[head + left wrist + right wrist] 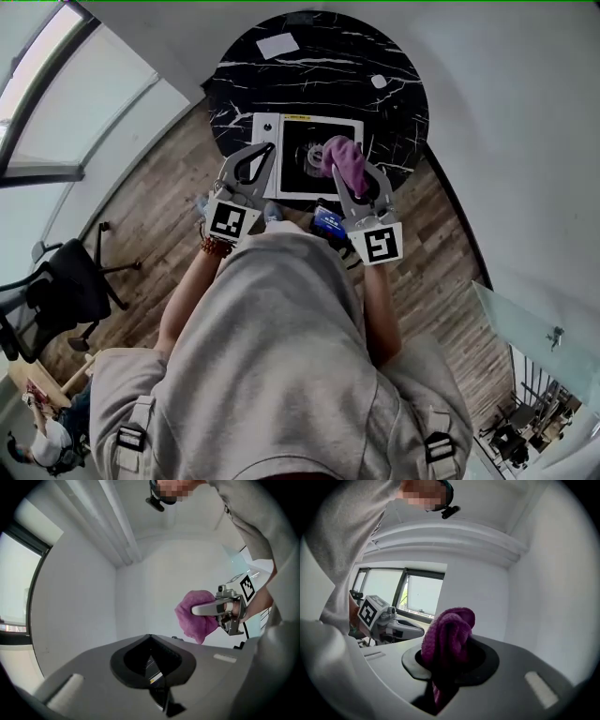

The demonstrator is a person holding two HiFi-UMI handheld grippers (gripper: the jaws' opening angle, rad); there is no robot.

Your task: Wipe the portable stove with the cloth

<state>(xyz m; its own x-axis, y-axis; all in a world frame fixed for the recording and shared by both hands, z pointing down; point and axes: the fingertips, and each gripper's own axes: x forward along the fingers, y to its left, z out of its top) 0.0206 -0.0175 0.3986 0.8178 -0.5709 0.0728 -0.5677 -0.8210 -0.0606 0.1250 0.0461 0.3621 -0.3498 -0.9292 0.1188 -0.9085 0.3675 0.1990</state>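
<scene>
The right tongs (451, 665) are clamped on the 1 purple cloth (343, 159), held up over the stove's right half. The left tongs (151, 663) are together with nothing between them, over its left edge. The 1 portable stove (266, 131) sits at the near rim of the round black surface (394, 56). The far half is open apart from 1 white slip (277, 44) and 1 small white item (379, 82).
</scene>
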